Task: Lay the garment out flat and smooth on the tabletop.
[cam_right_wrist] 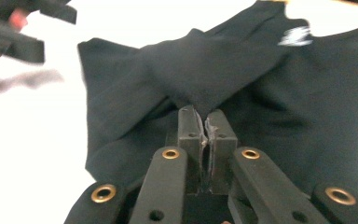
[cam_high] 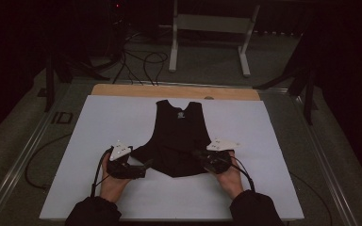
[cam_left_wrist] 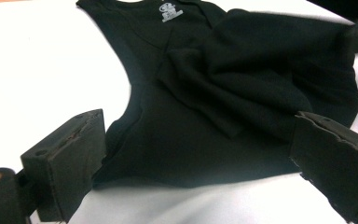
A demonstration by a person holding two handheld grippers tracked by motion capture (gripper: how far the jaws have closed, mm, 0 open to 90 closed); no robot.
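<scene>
A black tank top [cam_high: 179, 136] lies flat on a white sheet [cam_high: 99, 127], neck and label toward the far edge. My left gripper [cam_high: 143, 165] sits at the garment's lower left corner. In the left gripper view its jaws [cam_left_wrist: 200, 144] stand wide open on either side of the hem, with the tank top [cam_left_wrist: 191, 70] between and beyond them, untouched. My right gripper [cam_high: 199, 154] is at the lower right side. In the right gripper view it [cam_right_wrist: 206, 116] is shut on a fold of the tank top [cam_right_wrist: 284, 102], which rises in a ridge from the pinched tips.
The white sheet covers a wooden tabletop [cam_high: 169, 91] whose far strip shows. Beyond it stand a white metal frame [cam_high: 207, 23] and loose cables [cam_high: 141, 61] on the floor. The left gripper [cam_right_wrist: 18, 32] appears blurred at the top left of the right gripper view.
</scene>
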